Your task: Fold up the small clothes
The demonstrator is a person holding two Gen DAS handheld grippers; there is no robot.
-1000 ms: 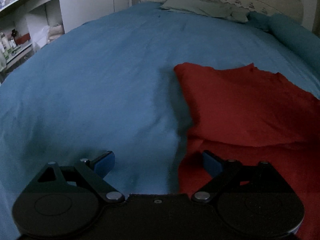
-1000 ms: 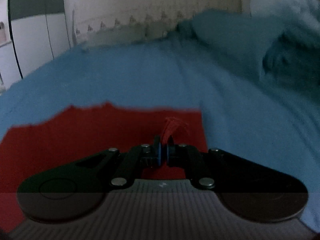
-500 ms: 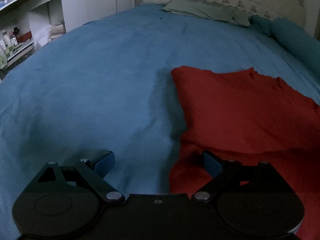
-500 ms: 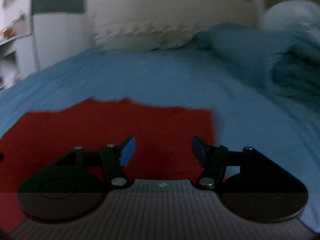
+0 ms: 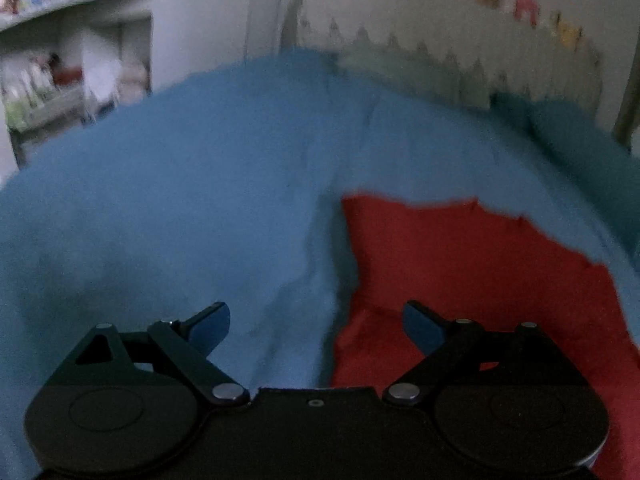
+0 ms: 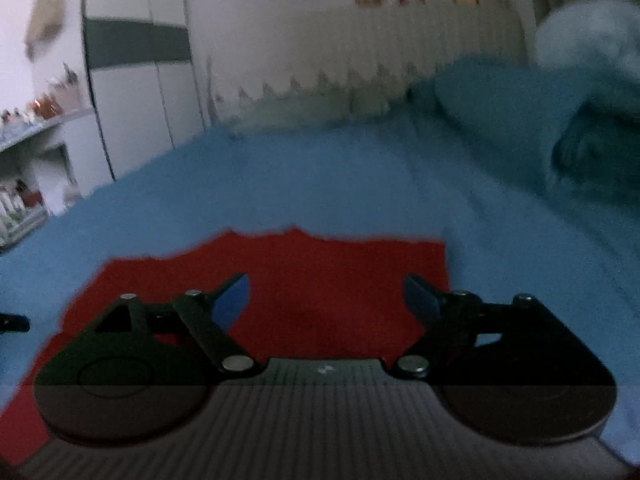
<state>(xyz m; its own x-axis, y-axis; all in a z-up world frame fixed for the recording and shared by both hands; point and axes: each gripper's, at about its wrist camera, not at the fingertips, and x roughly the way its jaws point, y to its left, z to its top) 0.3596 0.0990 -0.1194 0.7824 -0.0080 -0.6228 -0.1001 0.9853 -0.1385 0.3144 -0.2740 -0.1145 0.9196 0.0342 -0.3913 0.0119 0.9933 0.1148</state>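
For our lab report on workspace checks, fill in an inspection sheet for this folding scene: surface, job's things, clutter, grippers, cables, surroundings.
Surface: blue bedspread, slightly rumpled.
Job's things: red garment lying flat, one layer folded over.
Clutter: teal blanket bunched at the far right.
Grippers: left gripper and right gripper, jaws open, holding nothing.
Cables: nothing seen.
Surroundings: white headboard, wardrobe, shelves with small items, blurred.

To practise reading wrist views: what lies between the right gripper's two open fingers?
In the right wrist view, only the red garment lies between the right gripper fingers, flat on the blue bedspread; nothing is pinched.
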